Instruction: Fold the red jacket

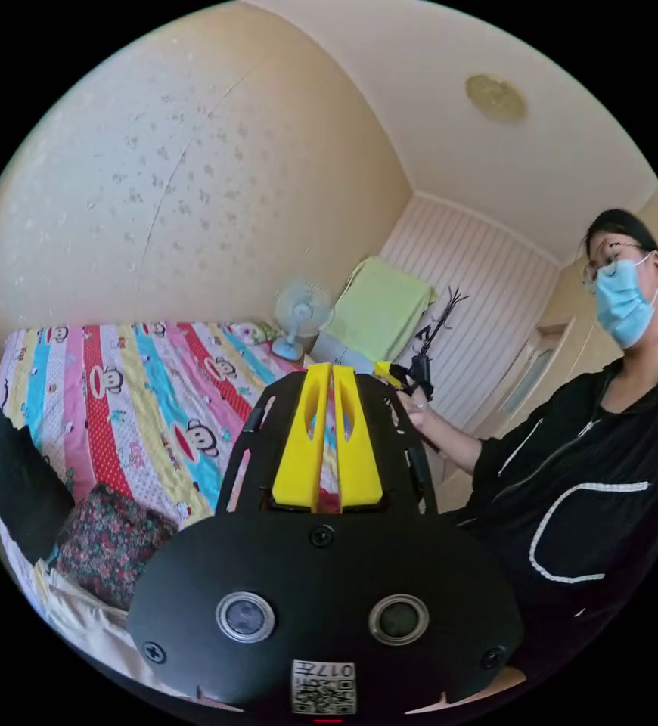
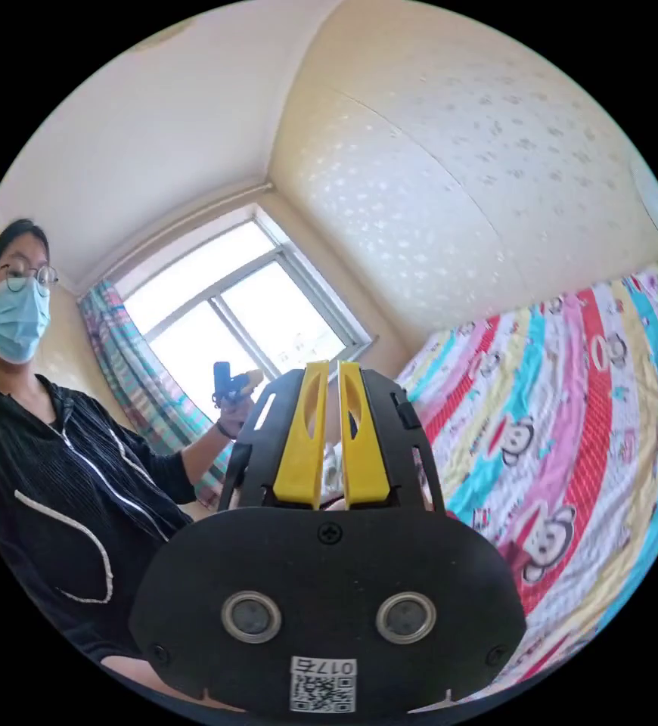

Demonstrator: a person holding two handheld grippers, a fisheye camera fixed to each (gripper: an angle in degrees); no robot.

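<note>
Two yellow-jawed grippers, both held up off the bed and facing the room. Left gripper [image 1: 332, 370]: jaws nearly together, thin slit between them, nothing gripped; a bit of red shows low in the slit near the jaw bases, can't tell what it is. Right gripper [image 2: 327, 368]: jaws close with a narrow gap, nothing between them as far as the view shows. Red jacket can't be made out in either view; if it lies below the grippers, their black bodies block it. Bed sheet [image 1: 147, 393], striped with cartoon monkeys, is partly covered by the left gripper's body; on it near the frame edge sit a black cushion [image 1: 15, 480] and a floral cushion [image 1: 106, 544], both cut off. Small fan [image 1: 299, 314] and green cloth [image 1: 378, 310] draped over something stand beyond the bed. Person [image 1: 586, 484] in a black zip top stands at the edge of the left gripper view, torso cropped, and in that view holds the other gripper [image 1: 401, 376] out, mostly hidden behind the near jaws. Window [image 2: 238, 318] with curtain [image 2: 128, 378] appears in the right gripper view.
</note>
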